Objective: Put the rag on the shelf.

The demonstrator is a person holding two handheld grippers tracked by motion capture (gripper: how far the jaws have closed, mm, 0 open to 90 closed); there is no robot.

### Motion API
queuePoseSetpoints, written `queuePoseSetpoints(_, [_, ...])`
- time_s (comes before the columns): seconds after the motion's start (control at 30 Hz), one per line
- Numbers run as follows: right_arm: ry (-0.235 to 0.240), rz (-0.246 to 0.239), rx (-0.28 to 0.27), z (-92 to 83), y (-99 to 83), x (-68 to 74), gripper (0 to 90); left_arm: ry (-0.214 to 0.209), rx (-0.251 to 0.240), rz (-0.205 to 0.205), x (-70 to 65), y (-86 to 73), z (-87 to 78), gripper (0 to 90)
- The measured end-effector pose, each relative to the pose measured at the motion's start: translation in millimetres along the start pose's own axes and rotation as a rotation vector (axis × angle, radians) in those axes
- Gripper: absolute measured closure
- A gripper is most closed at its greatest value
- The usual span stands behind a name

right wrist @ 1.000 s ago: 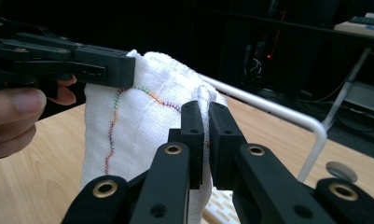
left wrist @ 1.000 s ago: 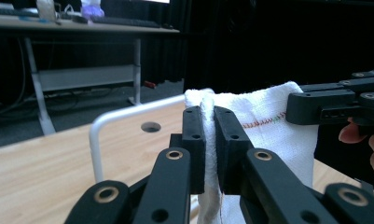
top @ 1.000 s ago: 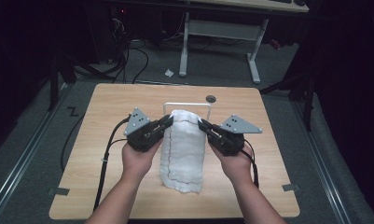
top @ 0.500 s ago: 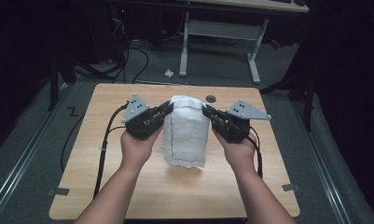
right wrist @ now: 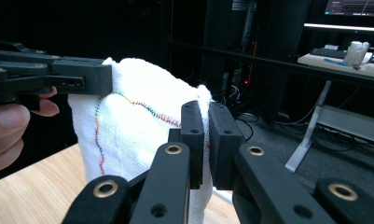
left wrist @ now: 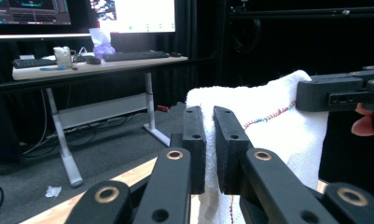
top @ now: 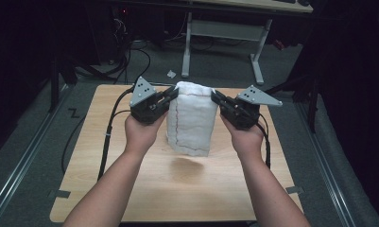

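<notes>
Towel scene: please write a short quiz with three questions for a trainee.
1. True or false: the towel lies flat on the table.
2. What does the left gripper hold? A) cable B) towel corner C) nothing
3. What colour is the towel's stitched line?

Key: 1. False; it hangs, held up at both top corners. 2. B; the right gripper is shut on the other corner. 3. Multicoloured, mainly red and green.

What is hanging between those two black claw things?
A white towel, pinched at its top corners by the left gripper and right gripper, seen in the high view.
</notes>
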State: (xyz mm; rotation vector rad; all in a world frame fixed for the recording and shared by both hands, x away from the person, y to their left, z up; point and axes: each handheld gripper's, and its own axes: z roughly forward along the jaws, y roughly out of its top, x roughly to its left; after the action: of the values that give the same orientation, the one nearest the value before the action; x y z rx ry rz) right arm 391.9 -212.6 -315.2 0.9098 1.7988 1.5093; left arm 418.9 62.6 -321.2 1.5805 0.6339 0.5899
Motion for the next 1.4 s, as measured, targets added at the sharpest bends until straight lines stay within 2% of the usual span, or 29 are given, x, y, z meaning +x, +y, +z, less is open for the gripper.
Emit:
queuePoseSetpoints(0.1, [0.0, 0.014, -0.013, 1.8, 6.0, -4.6, 86.3, 0.004, -0.004, 0.006, 2.7, 5.6, 4.0, 84.0])
queuePoseSetpoints(0.2, [0.0, 0.023, -0.015, 4.5, 9.7, -7.4, 86.3, 0.01, -0.007, -0.006, 6.6, 9.5, 9.5, 84.0])
queuePoseSetpoints(0.33, [-0.01, 0.028, -0.007, 13.6, 13.6, -13.1, 86.3, 0.02, -0.002, 0.005, 12.7, 13.3, 16.5, 83.9])
queuePoseSetpoints(0.47, [0.011, 0.07, -0.016, 26.6, 13.4, -25.2, 86.3, 0.024, 0.001, 0.006, 21.3, 14.4, 23.8, 83.9])
queuePoseSetpoints(0.57, [0.01, 0.09, -0.015, 30.7, 13.5, -29.6, 86.3, 0.01, 0.019, -0.025, 28.1, 16.4, 31.2, 83.9])
queuePoseSetpoints(0.6, [0.015, 0.117, -0.014, 34.9, 14.6, -35.0, 86.3, 0.013, 0.021, -0.028, 30.5, 17.9, 34.5, 84.0])
queuePoseSetpoints(0.7, [0.019, 0.141, -0.014, 37.9, 15.3, -38.6, 86.3, 0.02, 0.022, -0.009, 33.0, 20.8, 39.7, 83.9])
queuePoseSetpoints(0.77, [0.018, 0.143, -0.012, 38.8, 16.1, -39.4, 86.3, 0.015, 0.027, -0.01, 35.0, 21.3, 42.3, 83.9])
queuePoseSetpoints(0.93, [0.004, 0.14, 0.002, 47.2, 22.2, -46.8, 86.3, 0.036, 0.043, 0.0, 40.4, 17.4, 52.8, 83.8])
queuePoseSetpoints(1.0, [0.002, 0.144, 0.002, 54.2, 21.9, -50.1, 86.3, 0.048, 0.047, -0.022, 45.3, 14.9, 58.8, 83.7])
queuePoseSetpoints(1.03, [-0.003, 0.14, 0.008, 57.0, 21.8, -51.0, 86.2, 0.049, 0.049, -0.032, 47.9, 14.2, 61.3, 83.7])
queuePoseSetpoints(1.1, [-0.008, 0.129, 0.03, 66.7, 23.2, -56.9, 86.2, 0.062, 0.055, -0.029, 53.1, 15.3, 67.8, 83.6])
queuePoseSetpoints(1.17, [-0.009, 0.125, 0.034, 68.8, 24.1, -58.0, 86.2, 0.068, 0.063, -0.027, 54.8, 16.3, 70.4, 83.6])
queuePoseSetpoints(1.2, [-0.021, 0.106, 0.045, 74.3, 26.1, -60.4, 86.2, 0.078, 0.076, -0.027, 58.5, 18.0, 76.9, 83.6])
queuePoseSetpoints(1.27, [-0.035, 0.102, 0.059, 78.8, 27.1, -62.7, 86.1, 0.081, 0.082, -0.028, 60.3, 18.1, 80.4, 83.6])
queuePoseSetpoints(1.4, [-0.039, 0.116, 0.072, 85.4, 24.9, -69.2, 86.1, 0.077, 0.109, -0.072, 70.1, 15.7, 95.2, 83.6])
